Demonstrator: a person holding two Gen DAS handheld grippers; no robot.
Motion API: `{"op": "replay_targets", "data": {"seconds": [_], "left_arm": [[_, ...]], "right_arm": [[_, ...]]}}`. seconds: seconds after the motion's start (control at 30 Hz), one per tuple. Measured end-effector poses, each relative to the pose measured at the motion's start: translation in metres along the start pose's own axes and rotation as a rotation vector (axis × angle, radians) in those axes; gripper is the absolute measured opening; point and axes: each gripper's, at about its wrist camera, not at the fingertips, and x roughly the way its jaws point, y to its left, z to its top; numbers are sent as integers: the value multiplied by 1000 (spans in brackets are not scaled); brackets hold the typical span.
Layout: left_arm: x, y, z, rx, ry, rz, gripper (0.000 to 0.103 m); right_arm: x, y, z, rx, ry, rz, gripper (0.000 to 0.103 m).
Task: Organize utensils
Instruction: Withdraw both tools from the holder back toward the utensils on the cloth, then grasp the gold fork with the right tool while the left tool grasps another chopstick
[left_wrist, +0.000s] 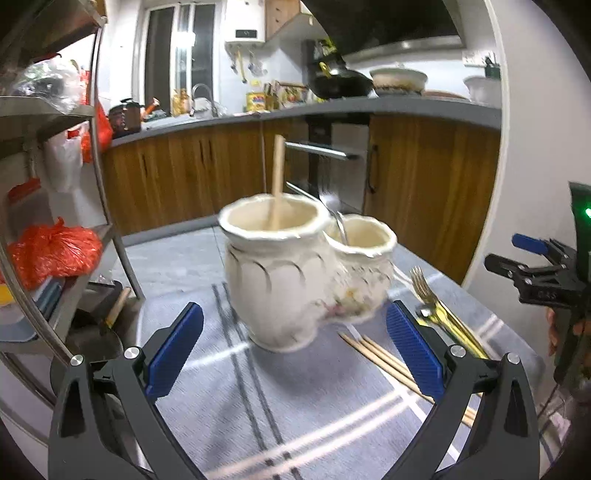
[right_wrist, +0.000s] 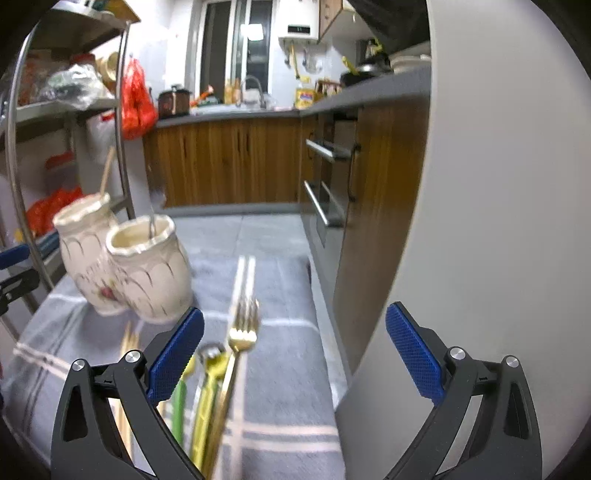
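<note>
Left claw (left_wrist: 295, 354) spread empty before utensil holder (left_wrist: 284, 273), right claw (right_wrist: 295, 354) spread above gold fork (right_wrist: 242, 328)

A glossy glazed ceramic holder (left_wrist: 295, 273) is seen on a matt woven cloth (left_wrist: 295, 406). Polished gold metal is shown by the fork (right_wrist: 242, 328); bare wood by the chopsticks (left_wrist: 376, 354). Ribbed blue plastic pads (left_wrist: 413, 350) are fitted.

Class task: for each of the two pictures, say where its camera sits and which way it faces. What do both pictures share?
Left wrist view: sits behind the open left claw, facing the cream ceramic double-pot holder; the right claw shows at right.
Right wrist view: sits behind the open right claw, facing the gold metal fork on the grey striped cloth.
Shared: holder, fork, cloth.
</note>
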Motion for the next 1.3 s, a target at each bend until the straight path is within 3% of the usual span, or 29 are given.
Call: {"op": "replay_targets", "data": {"seconds": [0.3,0.63,0.8,1.0,1.17,1.3], "left_arm": [[10,-31,-25,69,77,-39,98],[12,-31,-32,59,99,-49,98],[14,-31,-33,53,109,-54,98],[15,-34,-36,53,116,-61,98],[15,-36,-37,55,128,-66,98],[19,-40,-36,58,143,-54,98]], "right_arm": [[19,12,-17,-50,117,17,98],[34,28,-25,-74,208,48,94],[39,32,-27,-68,250,70,60],[46,36,-25,-42,308,143,31],[54,39,-23,-43,345,158,17],[64,38,-20,-23,361,156,16]]}}
